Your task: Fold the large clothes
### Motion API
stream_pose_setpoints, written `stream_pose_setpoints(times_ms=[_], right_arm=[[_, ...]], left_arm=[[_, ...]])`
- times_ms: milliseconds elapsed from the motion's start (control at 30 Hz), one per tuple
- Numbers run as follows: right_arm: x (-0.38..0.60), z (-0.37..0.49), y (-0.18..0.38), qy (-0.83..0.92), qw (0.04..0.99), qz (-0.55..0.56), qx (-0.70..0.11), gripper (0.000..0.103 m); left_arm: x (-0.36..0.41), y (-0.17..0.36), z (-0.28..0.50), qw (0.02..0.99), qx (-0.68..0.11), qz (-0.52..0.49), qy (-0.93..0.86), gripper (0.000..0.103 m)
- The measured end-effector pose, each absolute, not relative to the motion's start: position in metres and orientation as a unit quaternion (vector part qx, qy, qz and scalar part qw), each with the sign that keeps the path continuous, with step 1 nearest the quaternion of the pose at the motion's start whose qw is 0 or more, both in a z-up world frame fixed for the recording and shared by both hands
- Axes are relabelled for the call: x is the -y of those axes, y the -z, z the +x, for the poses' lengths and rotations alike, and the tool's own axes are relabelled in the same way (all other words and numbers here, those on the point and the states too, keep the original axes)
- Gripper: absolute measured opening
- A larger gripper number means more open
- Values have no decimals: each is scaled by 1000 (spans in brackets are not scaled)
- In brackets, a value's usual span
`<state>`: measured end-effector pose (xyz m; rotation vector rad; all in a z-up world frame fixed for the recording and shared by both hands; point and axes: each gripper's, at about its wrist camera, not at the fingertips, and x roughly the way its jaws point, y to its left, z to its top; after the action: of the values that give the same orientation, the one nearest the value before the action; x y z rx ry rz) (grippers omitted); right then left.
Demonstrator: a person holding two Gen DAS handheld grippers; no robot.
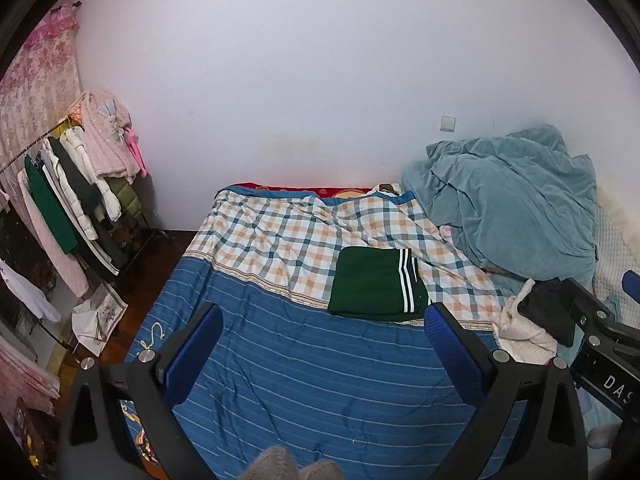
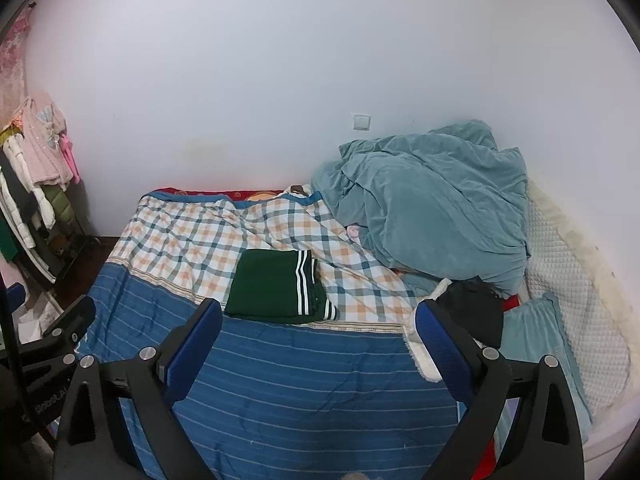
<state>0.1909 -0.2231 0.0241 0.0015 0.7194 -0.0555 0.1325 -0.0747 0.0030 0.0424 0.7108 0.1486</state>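
Observation:
A dark green garment with white stripes [image 1: 376,282] lies folded in a flat rectangle on the bed's quilt [image 1: 304,356], where the plaid part meets the blue striped part; it also shows in the right wrist view [image 2: 276,286]. My left gripper [image 1: 320,344] is open and empty, held above the blue striped quilt short of the garment. My right gripper [image 2: 318,340] is open and empty, also short of the garment, to the left gripper's right. A black garment on a white fleece one [image 2: 472,312] lies at the bed's right side.
A heaped teal blanket [image 2: 428,204] fills the bed's far right corner. A white quilted pad [image 2: 576,280] and a teal pillow [image 2: 536,328] lie along the right edge. A clothes rack [image 1: 76,184] with hanging clothes stands left of the bed, on the dark floor.

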Motion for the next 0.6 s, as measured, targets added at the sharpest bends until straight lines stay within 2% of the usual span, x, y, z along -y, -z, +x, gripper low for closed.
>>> stream_pose_setpoints(times_ms=[600], right_arm=[[223,204,-21,11,932,7,-361,99]], left_arm=[[73,-9,144,934,-349,14,-78,103]])
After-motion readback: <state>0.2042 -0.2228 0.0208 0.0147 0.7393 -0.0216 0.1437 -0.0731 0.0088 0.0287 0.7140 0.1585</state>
